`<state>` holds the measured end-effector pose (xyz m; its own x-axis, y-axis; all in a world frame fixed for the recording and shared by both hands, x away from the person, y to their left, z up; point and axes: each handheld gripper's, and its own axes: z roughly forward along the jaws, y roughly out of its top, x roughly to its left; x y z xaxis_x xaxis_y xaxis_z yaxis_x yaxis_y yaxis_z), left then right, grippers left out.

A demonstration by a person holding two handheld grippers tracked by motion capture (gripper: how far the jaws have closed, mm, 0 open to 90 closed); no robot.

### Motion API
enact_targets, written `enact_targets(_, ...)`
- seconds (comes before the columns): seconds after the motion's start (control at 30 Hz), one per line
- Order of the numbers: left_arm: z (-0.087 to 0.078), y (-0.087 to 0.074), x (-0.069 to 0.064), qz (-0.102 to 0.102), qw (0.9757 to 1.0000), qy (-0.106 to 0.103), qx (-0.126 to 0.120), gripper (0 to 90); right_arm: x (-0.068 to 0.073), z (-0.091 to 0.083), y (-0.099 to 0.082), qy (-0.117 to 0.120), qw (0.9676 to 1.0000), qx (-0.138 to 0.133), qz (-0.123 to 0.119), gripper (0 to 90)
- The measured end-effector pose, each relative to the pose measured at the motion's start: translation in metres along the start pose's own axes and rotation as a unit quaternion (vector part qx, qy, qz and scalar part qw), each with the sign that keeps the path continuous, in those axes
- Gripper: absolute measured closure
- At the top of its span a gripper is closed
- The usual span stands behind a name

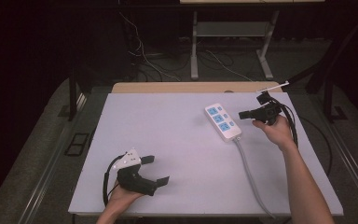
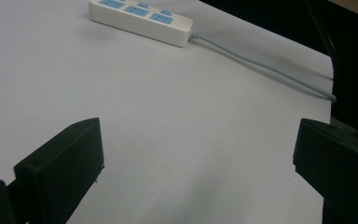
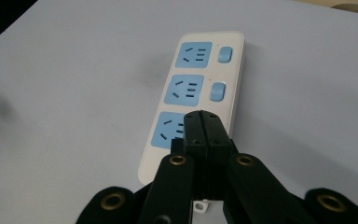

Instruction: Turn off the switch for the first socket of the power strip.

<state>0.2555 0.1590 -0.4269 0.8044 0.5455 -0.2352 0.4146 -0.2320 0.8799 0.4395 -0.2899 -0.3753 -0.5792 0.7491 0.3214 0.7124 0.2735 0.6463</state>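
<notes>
Power strip point(image 3: 196, 93) just beyond right gripper point(image 3: 203, 122), jaws together, seemingly above it, left gripper point(image 1: 157, 170) spread, well apart.

Power strip point(image 1: 222, 122) on table point(image 1: 168, 140), far-right.

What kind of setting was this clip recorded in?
Probably a lab or recording workspace: a white-topped table bearing a power strip, dark surroundings, loose cables on the floor and another table's legs behind.
</notes>
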Motion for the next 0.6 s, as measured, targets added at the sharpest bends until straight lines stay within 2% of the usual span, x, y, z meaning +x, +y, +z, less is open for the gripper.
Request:
enact_targets(0.4, 0.0, 0.0, -0.001, -0.001, 1.0, -0.001, -0.003, 0.2, 0.015, -0.024, -0.004, 0.001, 0.9999, -0.012, 0.0, 89.5)
enact_targets(0.6, -0.001, 0.0, -0.001, -0.001, 1.0, -0.001, -0.003, 0.2, 0.024, -0.034, -0.009, 0.0, 0.9997, -0.024, 0.004, 76.6)
